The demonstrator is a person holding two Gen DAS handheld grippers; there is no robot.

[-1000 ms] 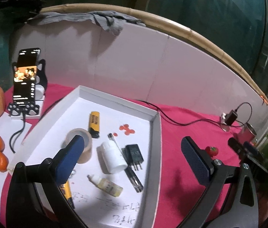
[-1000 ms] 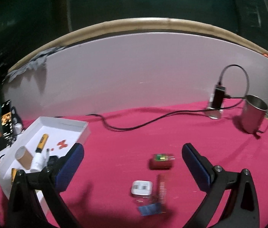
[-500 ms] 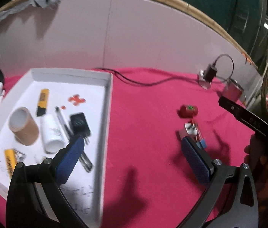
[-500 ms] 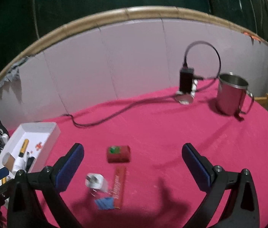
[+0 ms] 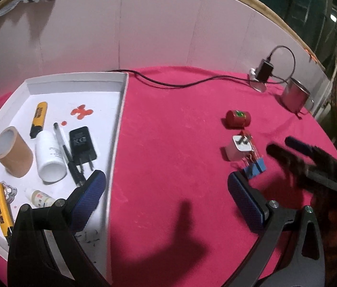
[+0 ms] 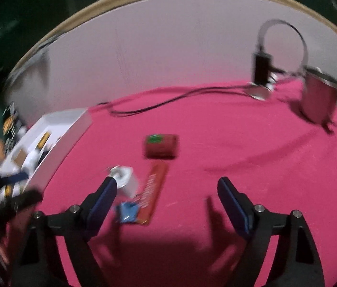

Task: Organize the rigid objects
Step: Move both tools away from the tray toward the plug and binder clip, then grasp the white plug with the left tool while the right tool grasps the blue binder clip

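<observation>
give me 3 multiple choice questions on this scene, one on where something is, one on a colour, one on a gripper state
1. Where does the brown tape roll lie?
A. inside the white tray
B. on the cloth beside the mug
C. between the right gripper's fingers

2. What colour is the cloth covering the table?
A. green
B. pink-red
C. white

3. How is the left gripper?
A. shut on the white plug
B. shut on nothing
C. open, holding nothing

Answers:
1. A, the roll stands within the walls of the white tray, next to a white bottle.
2. B, pink-red shows in both views.
3. C, its blue pads stand wide apart with only cloth between them.
</observation>
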